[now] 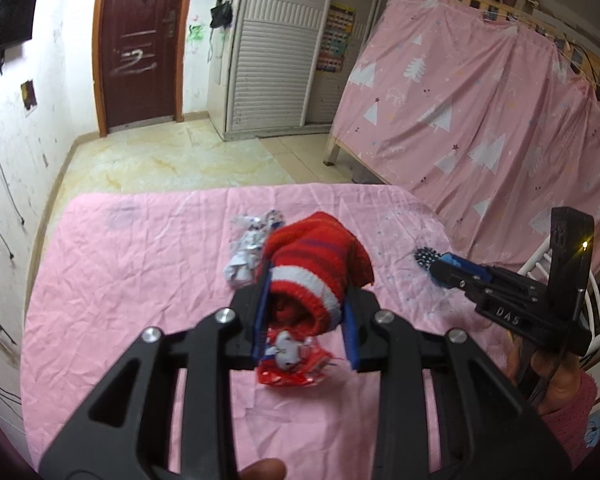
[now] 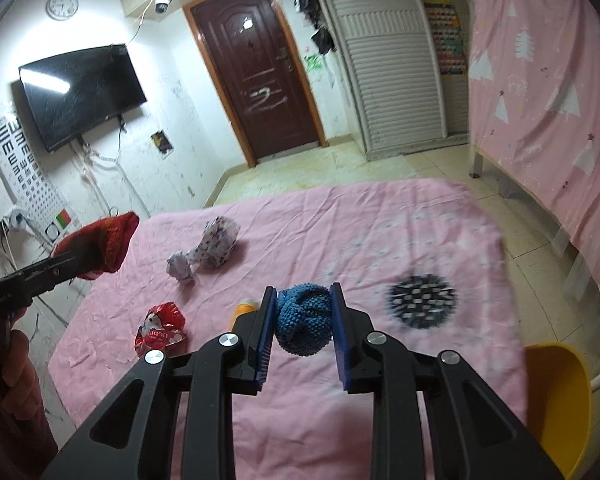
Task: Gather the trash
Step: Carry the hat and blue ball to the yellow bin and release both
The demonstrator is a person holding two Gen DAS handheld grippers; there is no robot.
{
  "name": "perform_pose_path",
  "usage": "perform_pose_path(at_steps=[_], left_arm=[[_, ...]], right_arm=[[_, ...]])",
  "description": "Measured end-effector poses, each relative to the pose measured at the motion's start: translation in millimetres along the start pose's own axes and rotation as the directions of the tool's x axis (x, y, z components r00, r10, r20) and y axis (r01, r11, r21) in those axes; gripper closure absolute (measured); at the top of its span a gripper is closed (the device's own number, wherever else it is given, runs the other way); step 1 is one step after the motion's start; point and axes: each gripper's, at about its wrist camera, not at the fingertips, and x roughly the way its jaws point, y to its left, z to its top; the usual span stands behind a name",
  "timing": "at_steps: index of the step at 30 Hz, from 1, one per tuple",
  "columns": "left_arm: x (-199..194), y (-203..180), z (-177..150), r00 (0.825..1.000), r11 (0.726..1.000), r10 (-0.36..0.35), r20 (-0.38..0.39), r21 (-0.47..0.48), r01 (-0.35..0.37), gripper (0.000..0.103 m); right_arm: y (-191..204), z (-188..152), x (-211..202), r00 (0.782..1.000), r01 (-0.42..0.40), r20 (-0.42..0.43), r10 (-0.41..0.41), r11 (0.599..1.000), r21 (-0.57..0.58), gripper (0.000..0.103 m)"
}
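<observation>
Black linkage arms of the left gripper [image 1: 306, 300] fill the foreground of the left wrist view; its blue fingers [image 1: 260, 320] are narrowed onto a red-and-white striped knit sock [image 1: 316, 272], held clear above the pink bedsheet [image 1: 140, 280]. Directly below the sock, toward 6 o'clock, lies a crumpled red snack wrapper [image 1: 292, 364]; at 11 o'clock from the sock lies a crumpled white printed wrapper [image 1: 250, 248]. In the right wrist view, the right gripper [image 2: 304, 316] has its fingers [image 2: 342, 328] pressed against both sides of a balled blue knit sock [image 2: 304, 318]. At 9 o'clock from this ball an orange object [image 2: 244, 308] shows, partly hidden behind the finger. A dark spiky print or object [image 2: 422, 300] lies on the sheet at 3 o'clock; which of the two cannot be told. A yellow bin [image 2: 556, 400] stands at 4 o'clock, beside the bed.
</observation>
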Motion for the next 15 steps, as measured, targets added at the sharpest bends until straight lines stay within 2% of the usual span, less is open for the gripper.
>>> perform_pose_path(at_steps=[15], left_arm=[[10.8, -66.1, -0.3, 1.000, 0.993, -0.013, -0.013, 0.117, 0.014, 0.075]], right_arm=[[-83.0, -17.4, -79.5, 0.984, 0.090, 0.142, -0.112, 0.984, 0.153, 0.083]])
